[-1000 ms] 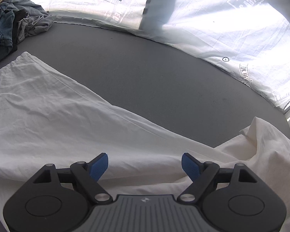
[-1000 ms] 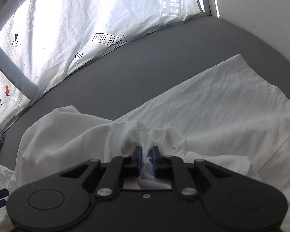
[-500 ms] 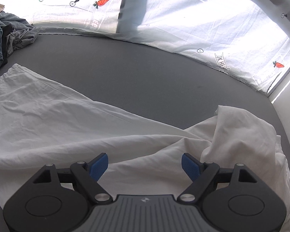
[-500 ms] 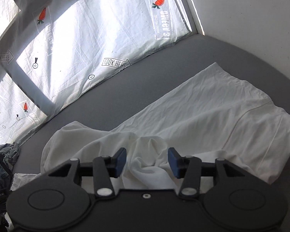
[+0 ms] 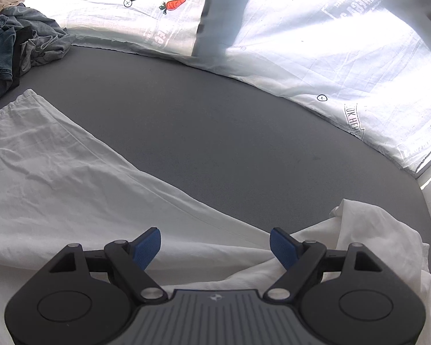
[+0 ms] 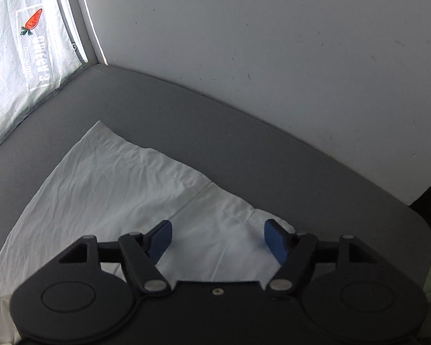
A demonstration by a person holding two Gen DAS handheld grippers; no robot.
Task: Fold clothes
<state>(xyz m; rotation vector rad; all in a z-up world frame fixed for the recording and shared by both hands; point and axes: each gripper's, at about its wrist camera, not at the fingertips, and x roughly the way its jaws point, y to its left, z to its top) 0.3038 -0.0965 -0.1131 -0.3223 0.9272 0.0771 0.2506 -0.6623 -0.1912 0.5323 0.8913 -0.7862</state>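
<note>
Grey bedding [image 5: 215, 132] is overlain by a white garment [image 5: 57, 178], cut off below. Dark clothes [image 5: 11, 49] are seen leftward only. Left gripper [image 5: 215, 244] is spread; right gripper [image 6: 218, 238] is opening, nothing pinched.

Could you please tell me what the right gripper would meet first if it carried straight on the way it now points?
Most likely the white garment lying flat on the grey surface. The right gripper points down at it, jaws opening with nothing between them; depth is hard to judge.
</note>
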